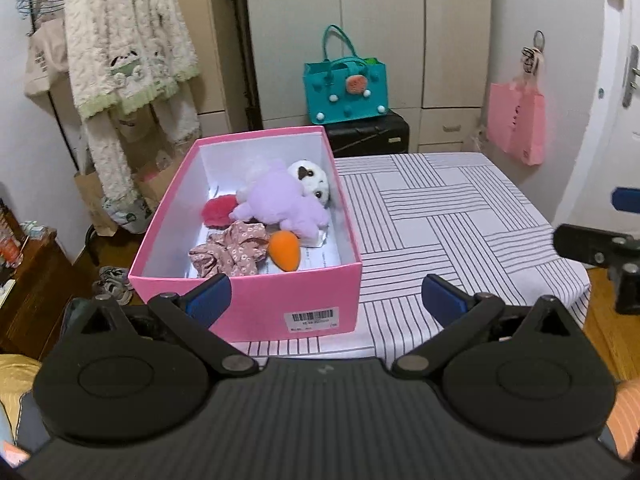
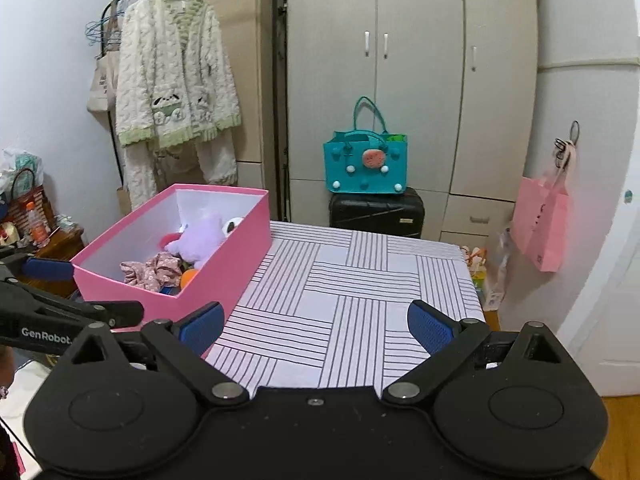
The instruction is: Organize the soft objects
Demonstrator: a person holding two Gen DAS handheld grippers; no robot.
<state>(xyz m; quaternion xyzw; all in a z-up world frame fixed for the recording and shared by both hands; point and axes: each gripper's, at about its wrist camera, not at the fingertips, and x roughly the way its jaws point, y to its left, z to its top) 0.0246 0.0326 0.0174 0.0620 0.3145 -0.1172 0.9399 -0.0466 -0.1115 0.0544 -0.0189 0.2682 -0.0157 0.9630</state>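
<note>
A pink box [image 1: 280,300] [image 2: 224,256] stands on the left side of the striped table. Inside lie a purple plush [image 1: 280,204] [image 2: 200,240], a white plush [image 1: 312,178] behind it, a red fluffy ball [image 1: 218,210], a floral scrunchie [image 1: 230,254] [image 2: 154,270] and an orange carrot toy [image 1: 285,255] [image 2: 189,277]. My left gripper [image 1: 326,300] hangs open before the box's near wall, holding nothing. Open and bare, my right gripper [image 2: 316,326] hovers over the table's near edge, to the right of the box.
The striped tablecloth [image 1: 460,216] [image 2: 360,280] is bare right of the box. Behind stand a black suitcase [image 2: 376,210] with a teal bag [image 2: 366,162], wardrobes, a hanging fleece jacket [image 2: 176,72] and a pink bag [image 2: 540,224] on the right wall.
</note>
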